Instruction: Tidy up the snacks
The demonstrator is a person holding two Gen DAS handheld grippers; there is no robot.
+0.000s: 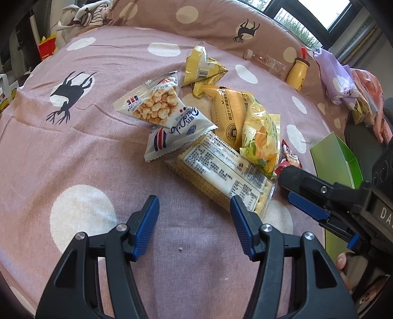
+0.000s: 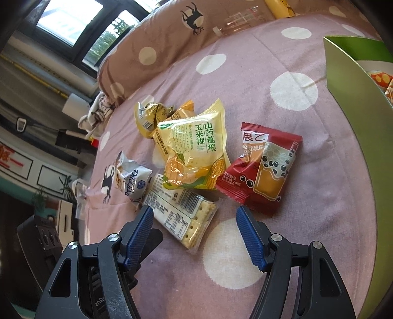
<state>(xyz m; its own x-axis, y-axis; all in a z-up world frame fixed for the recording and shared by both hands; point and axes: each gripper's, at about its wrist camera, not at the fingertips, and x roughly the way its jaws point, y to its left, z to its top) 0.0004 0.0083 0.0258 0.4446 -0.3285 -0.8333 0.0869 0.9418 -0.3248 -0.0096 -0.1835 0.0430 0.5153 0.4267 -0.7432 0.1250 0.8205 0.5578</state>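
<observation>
Several snack packets lie in a heap on the pink spotted bedsheet (image 1: 73,159). A clear cracker pack (image 1: 216,169) lies nearest, with a yellow-green corn packet (image 2: 194,157) over its far end and a red bubble-tea packet (image 2: 265,166) beside it. Two white bags (image 1: 152,103) and yellow packets (image 1: 203,66) lie further off. My left gripper (image 1: 194,200) is open over bare sheet, just short of the cracker pack. My right gripper (image 2: 193,211) is open, and the near end of the cracker pack (image 2: 186,220) shows between its fingers without the pads touching it.
An open green box (image 2: 351,98) stands at the right of the heap. A clear bottle (image 1: 267,62) and a yellow bottle (image 1: 298,73) lie against the brown spotted pillow (image 1: 208,22). Folded purple cloth (image 1: 336,78) sits at the far right.
</observation>
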